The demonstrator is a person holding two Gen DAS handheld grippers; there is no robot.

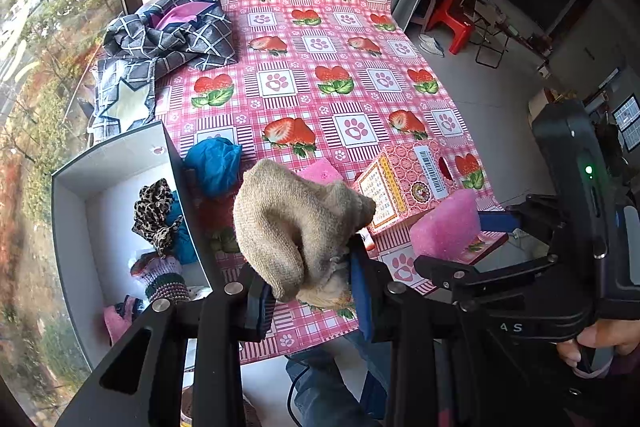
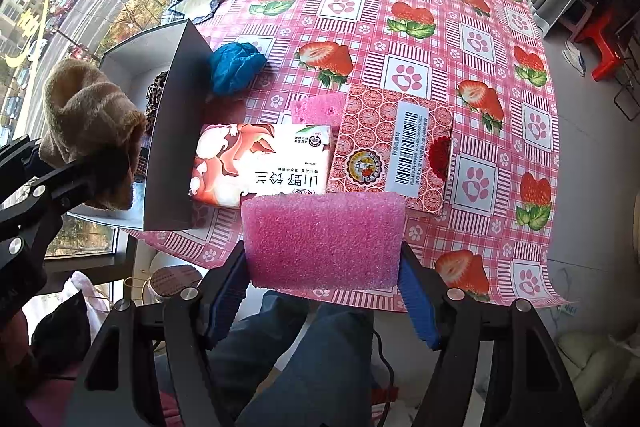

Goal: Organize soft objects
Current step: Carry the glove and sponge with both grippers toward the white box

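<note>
Left gripper [image 1: 312, 291] clamps the beige sock [image 1: 296, 223] beside the white box [image 1: 76, 227]; right gripper [image 2: 324, 291] clamps the pink sponge [image 2: 324, 239]. We swing left over the wall, then release.

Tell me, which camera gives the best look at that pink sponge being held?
The right wrist view: the pink sponge fills the centre, squeezed in the right gripper. The left wrist view shows it only from the side, smaller, at the table's near edge.
</note>
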